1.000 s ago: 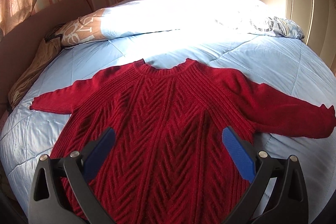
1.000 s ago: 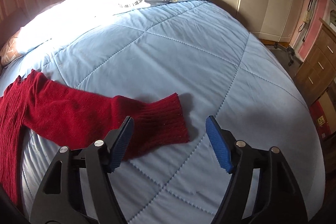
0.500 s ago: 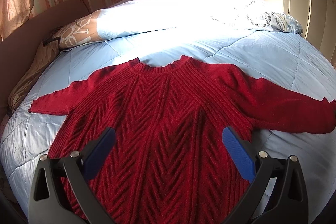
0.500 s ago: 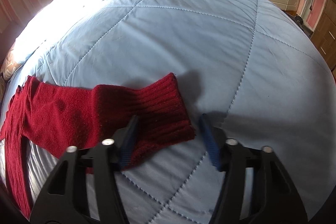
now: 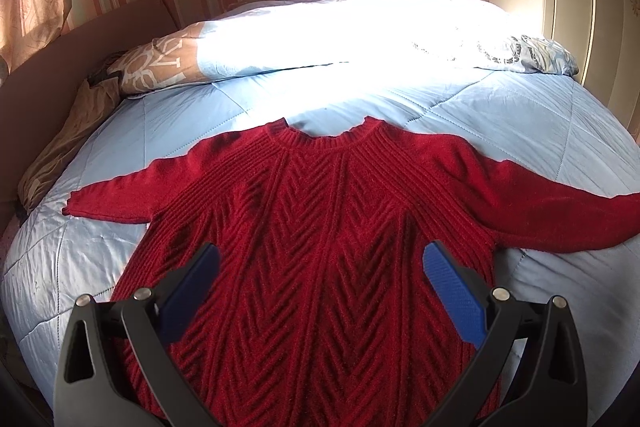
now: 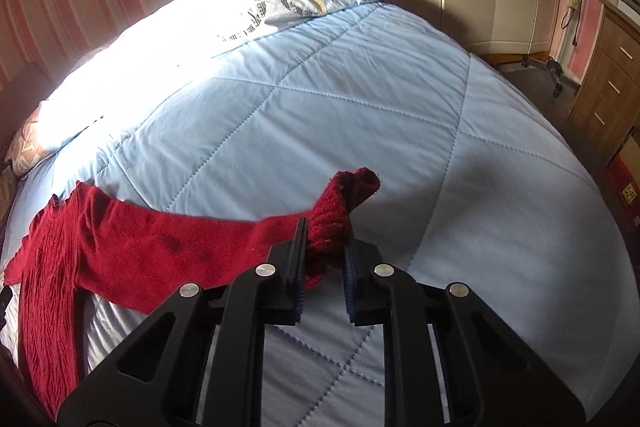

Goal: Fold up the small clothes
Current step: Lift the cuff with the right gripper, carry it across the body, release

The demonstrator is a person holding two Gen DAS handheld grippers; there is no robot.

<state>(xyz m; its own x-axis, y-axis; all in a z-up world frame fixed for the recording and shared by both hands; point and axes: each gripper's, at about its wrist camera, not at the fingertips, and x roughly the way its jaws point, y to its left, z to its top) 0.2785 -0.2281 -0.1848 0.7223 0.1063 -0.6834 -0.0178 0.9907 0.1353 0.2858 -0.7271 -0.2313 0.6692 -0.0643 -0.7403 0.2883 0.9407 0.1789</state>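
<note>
Sleeve cuff [image 6: 340,211] pinched in right gripper [image 6: 325,239], lifted off quilt [image 6: 360,99]

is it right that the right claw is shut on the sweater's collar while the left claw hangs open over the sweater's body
Not quite: the right claw is shut on the sleeve cuff, not the collar, as the right wrist view shows. Its jaws have just been closing around that cuff. The rest holds: the left claw hangs open over the body of the red sweater.

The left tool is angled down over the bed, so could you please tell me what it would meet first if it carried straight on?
Most likely the front of the red knitted sweater, lying flat on the blue quilt between the left tool's open jaws; depth is uncertain.
</note>
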